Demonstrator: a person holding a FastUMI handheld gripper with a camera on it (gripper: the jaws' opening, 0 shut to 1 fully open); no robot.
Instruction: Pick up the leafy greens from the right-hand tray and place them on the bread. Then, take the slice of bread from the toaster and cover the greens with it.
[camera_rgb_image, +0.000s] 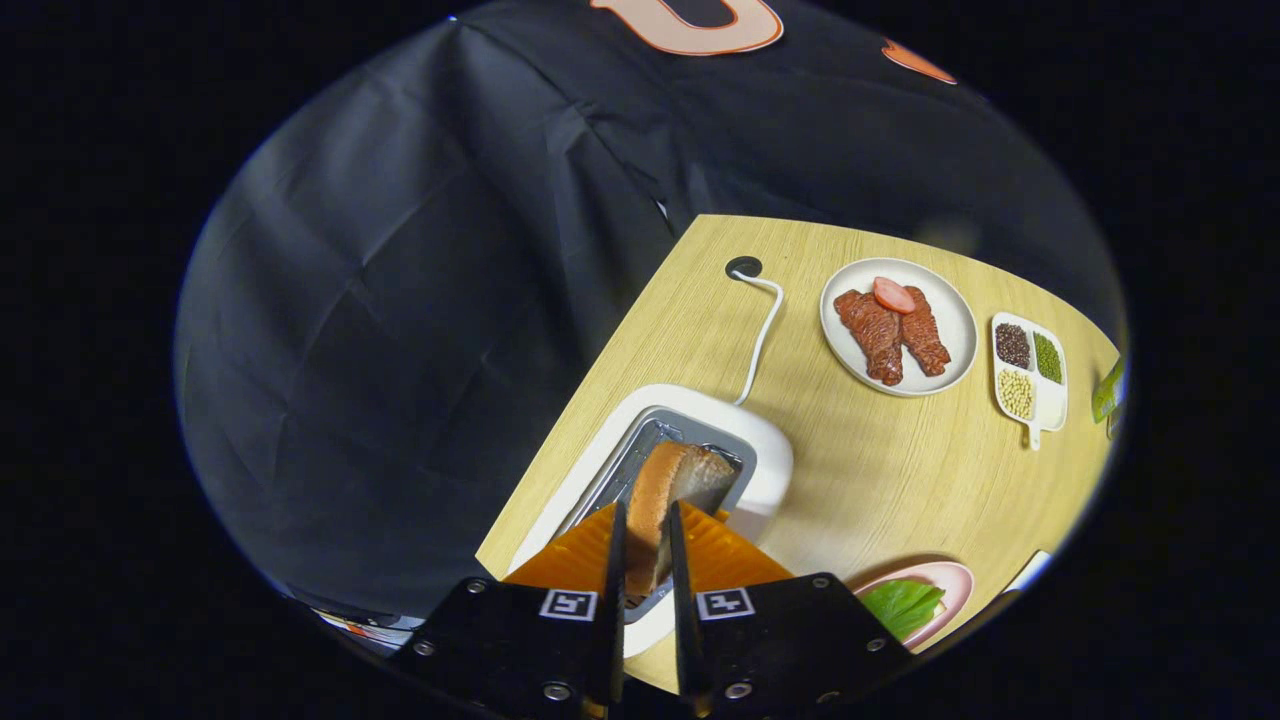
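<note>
Gripper (645, 545) jaws narrow, both fingers (614, 560) pressing the sides of the bread slice (668, 490), which stands on edge between them. Slice sits above the toaster (765, 455) slot, lower part between the jaws, upper crust poking out ahead of the fingertips. Cannot tell if the slice bottom is clear of the slot. 2 square marker tags on the gripper body, no readable writing.

Toaster is white, at the near left edge of the wooden surface (860, 480), metal slot open on top. White cable (762, 330) runs from its far side to a round hole (743, 267) in the surface.

Pink plate (945, 578) just right of the jaws, holds leafy greens (902, 604); cannot tell whether bread lies under the greens, plate partly cut off.

White round plate (955, 315) beyond the toaster, well apart: 2 brown meat strips (890, 335) side by side, 1 pink sausage slice (893, 294) on top at their far ends.

White divided tray (1050, 405) just right of that plate, 3 compartments: dark beans (1012, 345), green beans (1047, 357), pale yellow beans (1016, 393). Short handle points toward the near side.

Another green leaf (1108, 392) at the far right, beside the divided tray, mostly cut off.
</note>
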